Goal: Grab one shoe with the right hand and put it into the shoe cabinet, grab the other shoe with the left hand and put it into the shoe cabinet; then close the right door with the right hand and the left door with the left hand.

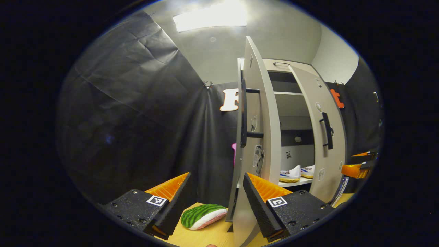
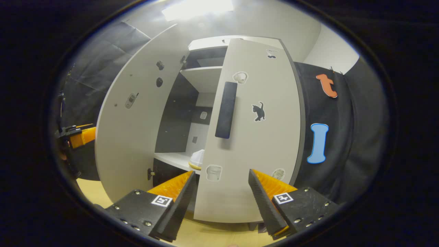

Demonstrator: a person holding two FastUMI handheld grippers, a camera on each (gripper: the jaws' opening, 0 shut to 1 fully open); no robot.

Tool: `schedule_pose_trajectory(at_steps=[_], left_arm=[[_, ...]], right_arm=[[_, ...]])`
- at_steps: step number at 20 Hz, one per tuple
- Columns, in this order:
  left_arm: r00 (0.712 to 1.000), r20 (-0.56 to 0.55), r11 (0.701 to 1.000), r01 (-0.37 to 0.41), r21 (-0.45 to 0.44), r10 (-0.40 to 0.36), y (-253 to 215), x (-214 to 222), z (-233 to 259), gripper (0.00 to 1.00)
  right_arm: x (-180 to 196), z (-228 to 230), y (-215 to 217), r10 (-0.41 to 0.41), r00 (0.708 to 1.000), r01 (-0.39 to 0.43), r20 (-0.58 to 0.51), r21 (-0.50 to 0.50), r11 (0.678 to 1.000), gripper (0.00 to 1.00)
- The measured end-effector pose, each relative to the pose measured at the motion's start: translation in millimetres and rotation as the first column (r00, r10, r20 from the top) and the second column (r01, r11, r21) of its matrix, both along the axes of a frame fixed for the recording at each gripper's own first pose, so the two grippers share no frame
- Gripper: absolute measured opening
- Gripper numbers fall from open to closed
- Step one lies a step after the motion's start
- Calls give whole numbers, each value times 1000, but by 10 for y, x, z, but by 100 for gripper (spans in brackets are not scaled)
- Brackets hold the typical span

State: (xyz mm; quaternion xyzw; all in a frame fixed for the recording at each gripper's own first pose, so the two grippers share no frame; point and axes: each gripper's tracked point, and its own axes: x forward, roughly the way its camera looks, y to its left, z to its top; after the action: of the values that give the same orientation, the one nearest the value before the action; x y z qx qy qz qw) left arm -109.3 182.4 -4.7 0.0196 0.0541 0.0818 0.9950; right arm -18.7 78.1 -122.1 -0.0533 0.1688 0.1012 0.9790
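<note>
Blue lettering ending in "IVE" stands on the side of each of the two white shoes (image 1: 291, 174) on the cabinet shelf (image 1: 295, 183), its first letters unclear, and the door stickers carry no legible words.

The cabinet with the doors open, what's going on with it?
A person holds two grippers in front of a shoe cabinet. Both shoes already sit on a shelf inside. Now the doors need shutting. The right gripper is open, right up against the right door. The left gripper is open too, by the left door's edge. Both doors are partly open.
</note>
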Motion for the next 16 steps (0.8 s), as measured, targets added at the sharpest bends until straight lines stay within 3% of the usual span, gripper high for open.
schedule_pose_trajectory(at_steps=[4, 8, 11, 12, 14, 16], left_arm=[[989, -21, 988, 148, -34, -149, -465, 191, -101, 91], [969, -39, 969, 242, -49, -244, -785, 350, -204, 91], [933, -33, 928, 354, -115, -359, -1203, 469, -289, 87], [929, -28, 923, 363, -128, -370, -1258, 521, -296, 91], [932, -33, 926, 354, -131, -361, -1285, 583, -330, 87], [935, -51, 932, 344, -112, -351, -1281, 596, -379, 90]], right_arm=[[-30, 30, -5, 5, 1000, -5, 13, -8, 1000, 85], [-36, 57, -80, -8, 1000, 9, 22, -15, 1000, 85], [-34, 97, -180, -32, 999, 33, 29, -8, 999, 85], [-32, 109, -205, -40, 999, 40, 32, -5, 999, 85], [-46, 125, -268, -50, 998, 50, 33, -5, 999, 85], [-48, 141, -313, -60, 998, 60, 35, -4, 998, 85]])
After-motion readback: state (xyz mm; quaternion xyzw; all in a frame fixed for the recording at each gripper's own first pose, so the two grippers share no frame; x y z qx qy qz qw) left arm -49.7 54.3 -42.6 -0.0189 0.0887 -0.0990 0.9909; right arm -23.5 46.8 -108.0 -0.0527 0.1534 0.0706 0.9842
